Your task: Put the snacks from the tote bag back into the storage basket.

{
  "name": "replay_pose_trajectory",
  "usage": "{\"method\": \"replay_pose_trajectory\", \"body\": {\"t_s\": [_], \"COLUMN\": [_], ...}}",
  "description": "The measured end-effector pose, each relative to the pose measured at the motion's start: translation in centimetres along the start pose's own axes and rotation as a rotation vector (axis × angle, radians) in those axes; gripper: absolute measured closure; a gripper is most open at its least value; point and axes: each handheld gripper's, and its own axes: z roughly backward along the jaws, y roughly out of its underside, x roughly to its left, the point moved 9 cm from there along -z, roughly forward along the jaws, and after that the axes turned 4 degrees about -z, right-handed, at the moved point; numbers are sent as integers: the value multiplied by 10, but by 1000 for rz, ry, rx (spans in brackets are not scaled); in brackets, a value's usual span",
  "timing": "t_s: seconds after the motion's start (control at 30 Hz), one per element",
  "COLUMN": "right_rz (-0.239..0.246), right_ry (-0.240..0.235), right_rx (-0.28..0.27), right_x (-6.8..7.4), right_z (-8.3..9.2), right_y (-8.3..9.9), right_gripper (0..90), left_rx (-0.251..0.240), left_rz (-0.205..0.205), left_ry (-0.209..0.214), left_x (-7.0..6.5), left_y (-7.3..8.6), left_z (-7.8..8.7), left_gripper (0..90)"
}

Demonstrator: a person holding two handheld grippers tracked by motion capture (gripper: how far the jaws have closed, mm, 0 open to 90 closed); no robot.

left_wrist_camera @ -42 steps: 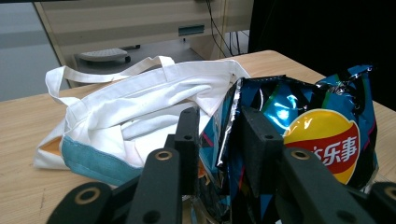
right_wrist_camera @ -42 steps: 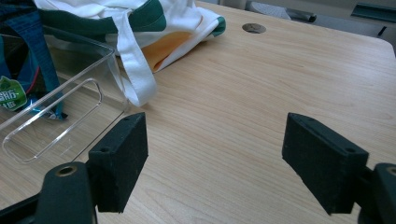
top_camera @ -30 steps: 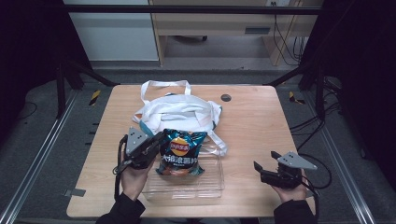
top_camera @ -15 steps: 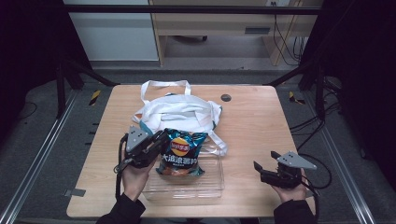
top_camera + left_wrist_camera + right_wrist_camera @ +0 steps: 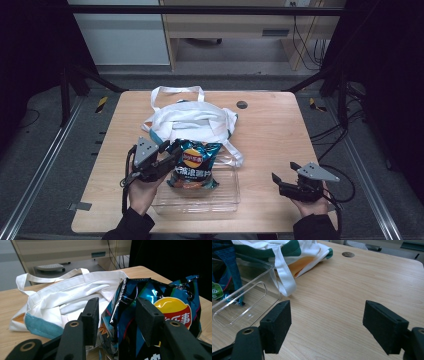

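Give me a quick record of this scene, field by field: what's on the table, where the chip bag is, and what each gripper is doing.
table: light wood
chip bag: blue, upright, its lower part in the clear bin
clear bin: plastic, near edge of table
tote bag: white cloth, lying flat behind the bin
left gripper: jaws either side of the chip bag's top edge; whether it grips, cannot tell
right gripper: open, holding nothing, over bare table right of the bin

On the worktop (image 5: 270, 135): one white tote bag (image 5: 192, 120), one blue crisp packet (image 5: 195, 162), one clear plastic tray (image 5: 210, 197). Two tools in hand, a left tool (image 5: 167, 156) and a right tool (image 5: 284, 180).
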Motion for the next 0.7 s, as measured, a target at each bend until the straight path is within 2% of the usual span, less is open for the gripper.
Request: {"method": "replay_pose_trajectory", "body": {"t_s": [0.23, 0.3, 0.37, 0.4, 0.5, 0.63, 0.7], "right_rz": [-2, -2, -1, -1, 0, -2, -1], "right_ry": [-2, -1, -1, -2, -2, -3, -3], "right_rx": [-1, 0, 0, 0, 0, 0, -1], "right_x": [0, 0, 0, 0, 0, 1, 0], "right_z": [0, 0, 0, 0, 0, 0, 0], "right_y": [0, 0, 0, 0, 0, 0, 0], "right_gripper": [230, 230, 230, 231, 231, 232, 231], "left_rx": [18, 30, 32, 27, 19, 15, 26], "left_rz": [-20, 1, 33, 42, 47, 45, 65], "left_ry": [-6, 7, 35, 41, 43, 21, 5], "left_x": [1, 2, 3, 3, 3, -4, -10], "left_y": [4, 8, 10, 10, 8, 6, 5], "left_z": [0, -3, -4, -4, -1, 4, 8], "left_gripper": [573, 597, 656, 715, 867, 900, 900]}}
